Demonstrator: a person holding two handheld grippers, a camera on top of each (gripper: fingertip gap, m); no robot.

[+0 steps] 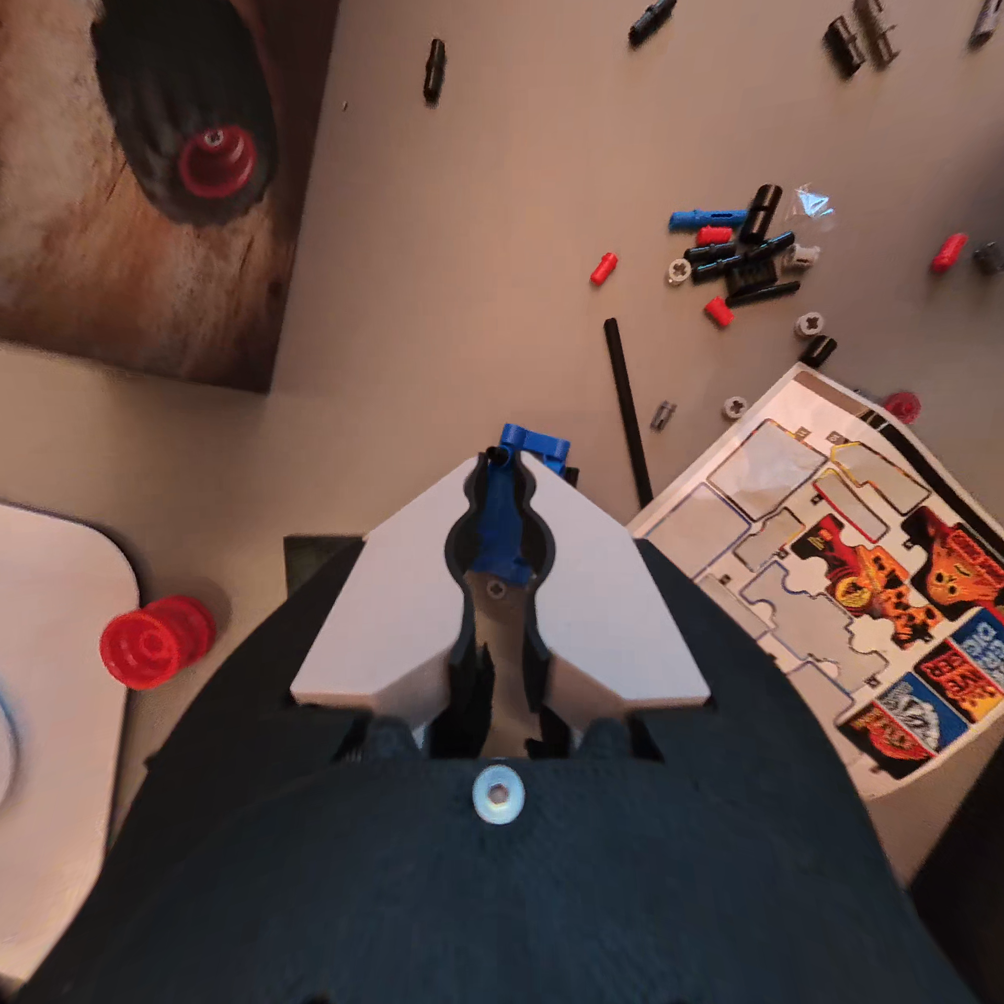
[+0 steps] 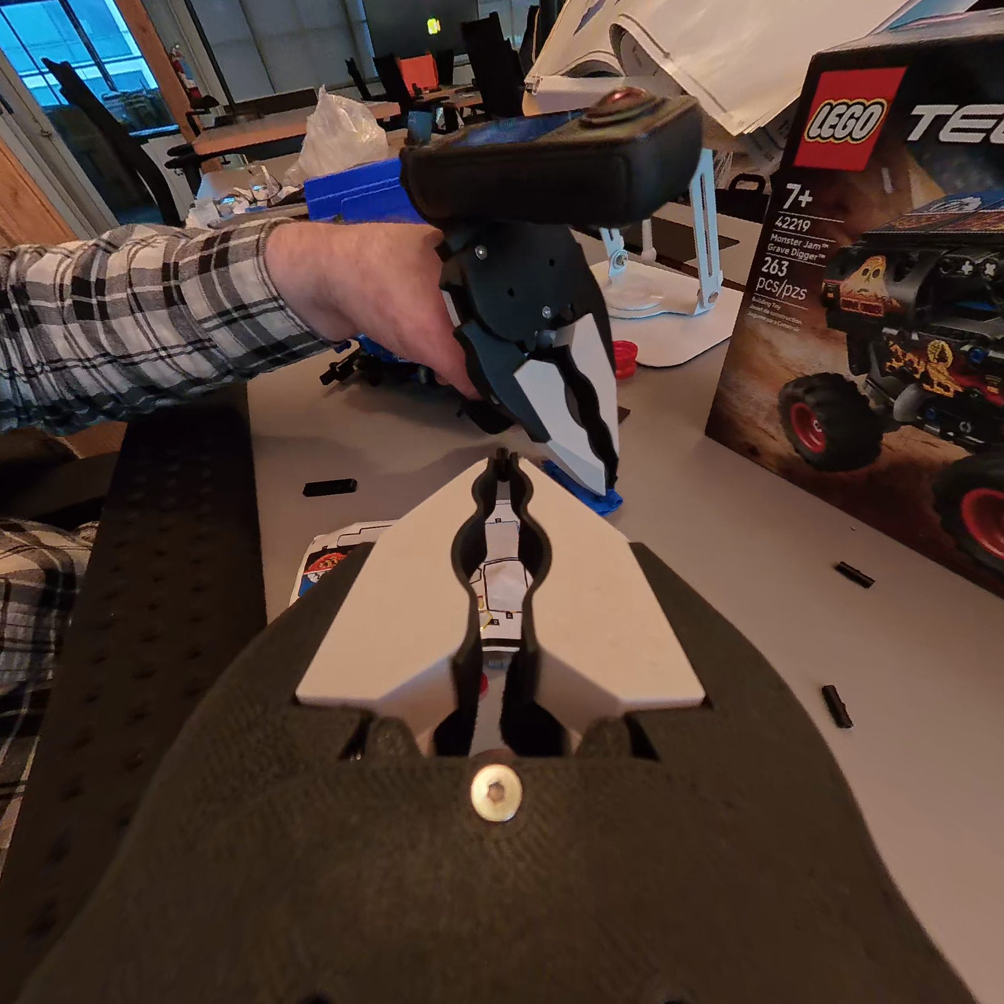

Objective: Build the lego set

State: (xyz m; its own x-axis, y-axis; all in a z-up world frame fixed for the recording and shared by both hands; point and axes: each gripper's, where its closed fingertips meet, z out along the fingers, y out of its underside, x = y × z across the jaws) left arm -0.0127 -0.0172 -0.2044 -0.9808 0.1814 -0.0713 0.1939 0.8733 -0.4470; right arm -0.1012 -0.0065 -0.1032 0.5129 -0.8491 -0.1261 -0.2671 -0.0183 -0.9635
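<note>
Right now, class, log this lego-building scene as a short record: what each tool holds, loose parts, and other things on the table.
left tool: shut on blue lego piece
right tool: shut on a small black pin
loose parts: black and red pins in a pile; long black axle; red wheel hub
paper: sticker sheet, flat on table
box: lego box, upright at table's edge
</note>
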